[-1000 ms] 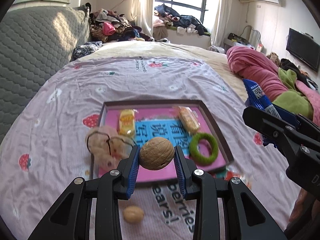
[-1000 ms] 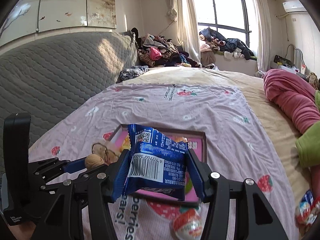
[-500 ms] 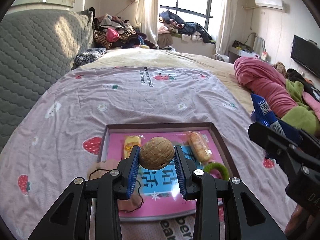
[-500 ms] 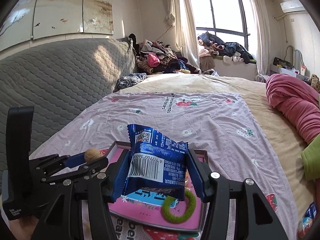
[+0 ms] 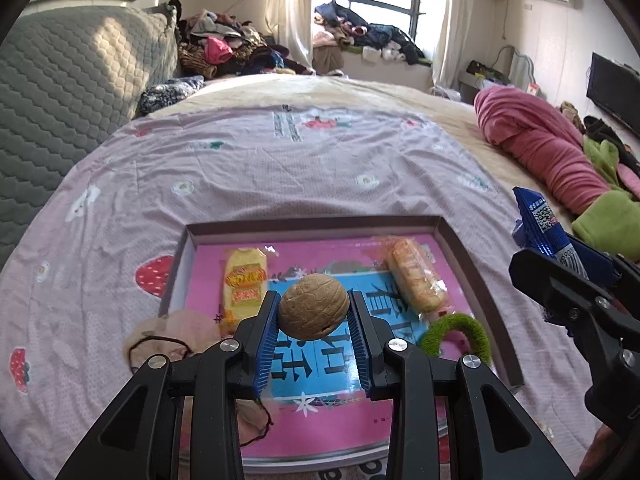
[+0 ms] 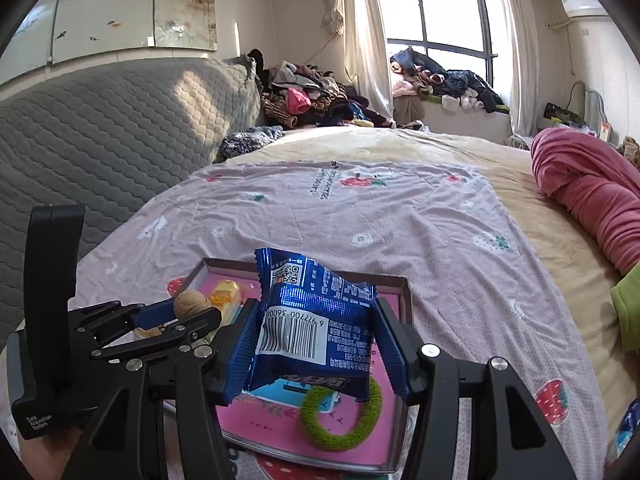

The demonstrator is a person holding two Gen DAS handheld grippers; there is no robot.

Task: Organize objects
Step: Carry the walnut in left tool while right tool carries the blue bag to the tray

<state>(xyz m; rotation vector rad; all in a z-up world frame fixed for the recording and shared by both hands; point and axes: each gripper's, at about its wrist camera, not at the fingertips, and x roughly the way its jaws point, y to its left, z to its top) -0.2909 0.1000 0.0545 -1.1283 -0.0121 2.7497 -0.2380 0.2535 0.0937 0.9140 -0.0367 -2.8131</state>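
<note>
Left gripper (image 5: 313, 312) clamped on walnut (image 5: 313, 306); right gripper (image 6: 314, 342) clamped on blue packet (image 6: 316, 326). Both above pink tray (image 5: 460, 240) on strawberry-print bedsheet (image 5: 280, 168); sunlit window (image 6: 448, 8) behind

We hold our left gripper (image 5: 313, 312) tilted downward over the pink tray (image 5: 476, 264), its blue pads pressed on either side of a walnut (image 5: 313, 306). Our right gripper (image 6: 316, 342) hangs just beside it, above the tray's right part, also angled down, its jaws clamped on a blue snack packet (image 6: 316, 320).
</note>
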